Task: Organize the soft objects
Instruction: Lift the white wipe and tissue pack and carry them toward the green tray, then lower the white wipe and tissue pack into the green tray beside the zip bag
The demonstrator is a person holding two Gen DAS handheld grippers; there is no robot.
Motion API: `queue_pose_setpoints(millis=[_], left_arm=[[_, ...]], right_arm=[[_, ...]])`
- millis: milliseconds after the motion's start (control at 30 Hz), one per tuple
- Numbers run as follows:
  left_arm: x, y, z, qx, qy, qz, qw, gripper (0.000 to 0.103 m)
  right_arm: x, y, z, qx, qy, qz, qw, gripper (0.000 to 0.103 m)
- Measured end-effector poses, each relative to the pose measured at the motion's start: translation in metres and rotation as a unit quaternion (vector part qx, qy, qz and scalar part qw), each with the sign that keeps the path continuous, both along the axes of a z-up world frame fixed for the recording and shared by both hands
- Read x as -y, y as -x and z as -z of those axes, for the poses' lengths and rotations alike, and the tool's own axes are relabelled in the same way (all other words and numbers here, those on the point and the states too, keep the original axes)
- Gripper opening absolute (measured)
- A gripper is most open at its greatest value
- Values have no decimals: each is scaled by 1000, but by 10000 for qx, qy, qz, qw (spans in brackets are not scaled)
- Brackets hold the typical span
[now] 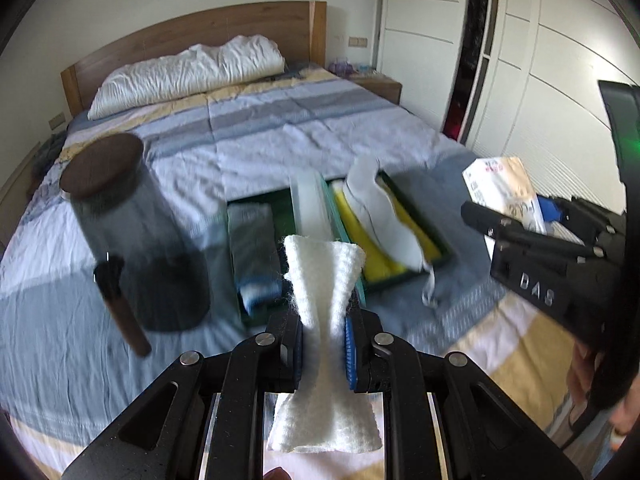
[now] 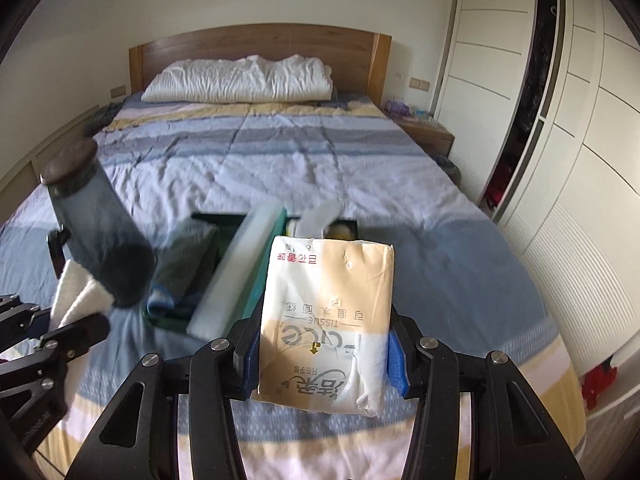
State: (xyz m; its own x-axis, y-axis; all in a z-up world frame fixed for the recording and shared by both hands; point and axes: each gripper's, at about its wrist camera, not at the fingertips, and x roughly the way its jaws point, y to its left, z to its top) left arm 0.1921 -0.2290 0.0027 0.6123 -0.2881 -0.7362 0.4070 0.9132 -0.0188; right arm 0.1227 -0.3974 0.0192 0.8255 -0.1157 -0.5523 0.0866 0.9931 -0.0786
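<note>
The left hand-held gripper (image 1: 323, 350) pinches a white knit cloth (image 1: 320, 280) at lower centre; the right hand-held gripper (image 2: 322, 360) clamps a tissue pack (image 2: 326, 320), both above the green tray (image 1: 400, 276) on the bed (image 1: 280, 136). The cloth (held at a narrow waist) could slip, and the leaning dark jar (image 1: 132, 232) at left could topple if bumped.

The cloth (image 1: 324, 280) at lower centre looked white, fluffy and coarsely knit. The tissue pack (image 2: 326, 320) was glossy, crinkled plastic film. The jar (image 1: 132, 232) at left was smoky, smooth glass or plastic with a matt wooden lid. The bedspread (image 1: 256, 140) was wrinkled matt cotton, the headboard (image 1: 208, 36) smooth wood.
</note>
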Motion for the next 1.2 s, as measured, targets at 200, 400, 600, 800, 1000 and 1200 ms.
queue_pose_setpoints(millis=[200, 400, 600, 800, 1000, 1200], left_arm=[[10, -33, -4, 44, 87, -210, 9997, 13], [21, -57, 12, 55, 3, -380, 9993, 14], [28, -84, 32, -24, -38, -524, 9986, 14], [34, -102, 45, -108, -57, -599, 9981, 14], [38, -116, 62, -204, -128, -653, 9976, 14], [41, -123, 73, -283, -143, -705, 9970, 14]], right_arm=[[4, -31, 4, 48, -72, -8, 10000, 48], [13, -74, 19, -146, -49, 31, 9999, 48], [16, -117, 36, -365, 12, 25, 9993, 48], [19, -147, 51, -500, 85, 36, 9987, 48], [19, -167, 63, -575, 116, 45, 9983, 48], [19, -181, 73, -649, 149, 49, 9978, 48]])
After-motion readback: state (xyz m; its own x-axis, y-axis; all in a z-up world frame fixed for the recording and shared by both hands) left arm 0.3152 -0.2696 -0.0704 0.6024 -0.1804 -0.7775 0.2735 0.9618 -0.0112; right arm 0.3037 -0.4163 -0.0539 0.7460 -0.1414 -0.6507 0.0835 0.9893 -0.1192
